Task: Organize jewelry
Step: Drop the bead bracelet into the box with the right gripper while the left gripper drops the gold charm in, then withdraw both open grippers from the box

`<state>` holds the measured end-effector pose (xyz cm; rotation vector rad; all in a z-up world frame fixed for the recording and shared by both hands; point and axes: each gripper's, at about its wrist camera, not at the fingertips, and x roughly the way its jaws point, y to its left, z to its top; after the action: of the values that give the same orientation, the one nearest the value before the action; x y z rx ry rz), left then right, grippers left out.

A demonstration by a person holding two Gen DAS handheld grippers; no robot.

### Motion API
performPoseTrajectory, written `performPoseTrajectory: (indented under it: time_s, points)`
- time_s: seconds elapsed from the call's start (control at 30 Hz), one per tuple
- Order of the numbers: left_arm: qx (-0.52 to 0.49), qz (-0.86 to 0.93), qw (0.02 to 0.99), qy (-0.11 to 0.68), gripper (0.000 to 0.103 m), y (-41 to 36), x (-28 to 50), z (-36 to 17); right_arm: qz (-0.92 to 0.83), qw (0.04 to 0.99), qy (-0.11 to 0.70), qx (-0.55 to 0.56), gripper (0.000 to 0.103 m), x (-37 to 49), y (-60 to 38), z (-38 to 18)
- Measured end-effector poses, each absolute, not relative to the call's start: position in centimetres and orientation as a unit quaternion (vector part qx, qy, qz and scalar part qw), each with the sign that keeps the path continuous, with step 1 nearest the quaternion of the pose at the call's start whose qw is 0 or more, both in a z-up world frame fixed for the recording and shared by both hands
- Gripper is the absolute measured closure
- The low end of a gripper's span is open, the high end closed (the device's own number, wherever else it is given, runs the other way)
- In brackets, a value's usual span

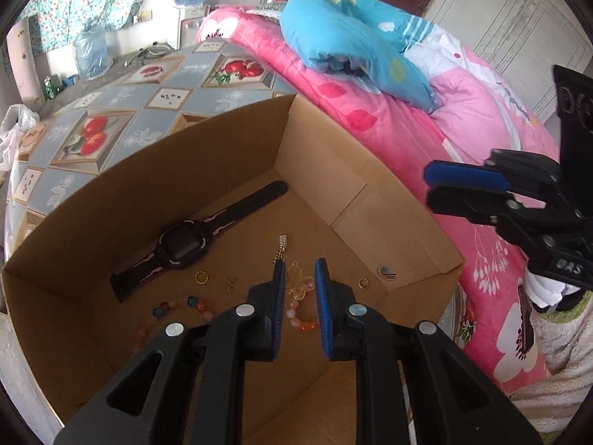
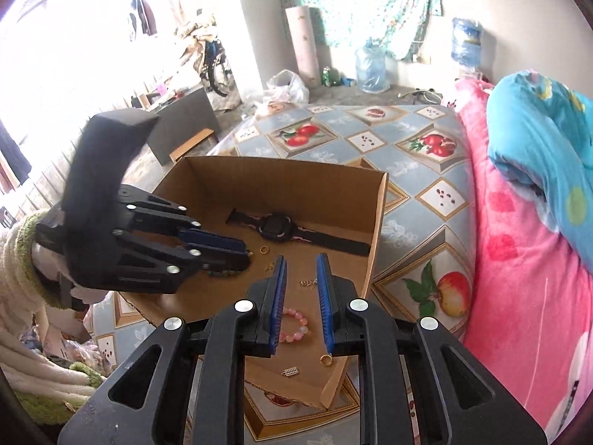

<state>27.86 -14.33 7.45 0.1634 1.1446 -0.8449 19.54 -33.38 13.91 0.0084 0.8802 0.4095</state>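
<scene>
Left claw (image 1: 300,289), jaws narrowly parted and empty, hovers over a gold chain (image 1: 296,282) in the cardboard box (image 1: 326,155) on the bed; right claw (image 2: 301,289), likewise parted, hangs nearby. Next, seemingly, a pinch. Watch (image 1: 185,244), rings, beads lie around; the bead bracelet (image 1: 302,320) is half-hidden.

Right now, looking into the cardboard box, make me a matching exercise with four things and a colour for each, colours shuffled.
Things:
1. watch
2. ring
3. bead bracelet
4. folded quilt

Colours:
A. pink
B. black
C. bright blue
D. gold

Pairs: 1-B, 2-D, 3-A, 4-C. The watch, ring and bracelet lie in the cardboard box; the quilt lies outside it, on the bed.
</scene>
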Motion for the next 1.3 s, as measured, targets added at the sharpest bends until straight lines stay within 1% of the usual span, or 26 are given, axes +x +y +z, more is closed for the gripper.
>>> performPoseTrajectory:
  time_s: [0.07,0.13,0.27,0.4,0.43,0.5,0.57,0.63,0.83,0.93,1.0,1.07,1.17,1.3]
  points:
    - [0.079,-0.374,0.736,0.559,0.088,-15.4,29.2,5.8,0.197,0.887,0.417,0.008,0.086,19.4,-33.7,14.1]
    - [0.077,-0.363,0.728,0.577,0.088,-16.2,30.6,4.7,0.199,0.888,0.414,0.015,0.085,19.4,-34.0,14.1]
    - [0.067,-0.34,0.73,0.589,0.088,-17.1,32.6,3.8,0.197,0.892,0.407,0.021,0.084,19.2,-34.8,14.5]
    - [0.081,-0.328,0.725,0.6,0.087,-17.7,33.7,3.0,0.195,0.894,0.404,0.025,0.081,18.9,-35.1,14.6]
    - [0.084,-0.326,0.725,0.6,0.085,-17.8,33.8,2.9,0.194,0.894,0.402,0.025,0.081,18.9,-35.1,14.7]
    - [0.082,-0.328,0.727,0.597,0.074,-17.7,33.7,3.0,0.196,0.895,0.399,0.027,0.08,18.8,-35.3,14.6]
    - [0.073,-0.335,0.73,0.591,0.069,-17.4,33.6,3.3,0.197,0.896,0.397,0.03,0.079,18.6,-35.4,14.6]
    - [0.067,-0.337,0.737,0.581,0.066,-16.9,33.4,4.1,0.196,0.896,0.396,0.034,0.078,18.5,-35.5,14.6]
    - [0.049,-0.349,0.775,0.524,0.063,-14.0,31.0,9.2,0.179,0.9,0.395,0.039,0.077,18.1,-35.7,15.1]
    - [0.029,-0.354,0.802,0.481,0.055,-11.1,28.4,12.9,0.167,0.904,0.391,0.044,0.071,17.9,-36.2,15.2]
    - [0.009,-0.354,0.818,0.454,0.046,-8.4,26.2,15.0,0.158,0.904,0.394,0.054,0.064,17.9,-36.8,14.9]
    - [0.003,-0.341,0.838,0.426,0.042,-5.7,24.1,16.3,0.161,0.895,0.408,0.076,0.06,18.2,-37.4,14.0]
    - [-0.013,-0.291,0.868,0.403,0.038,-1.4,21.3,15.9,0.167,0.872,0.446,0.108,0.058,19.1,-38.1,11.5]
    - [-0.067,-0.249,0.866,0.428,0.036,2.5,19.6,12.4,0.159,0.845,0.49,0.143,0.058,19.9,-38.5,8.3]
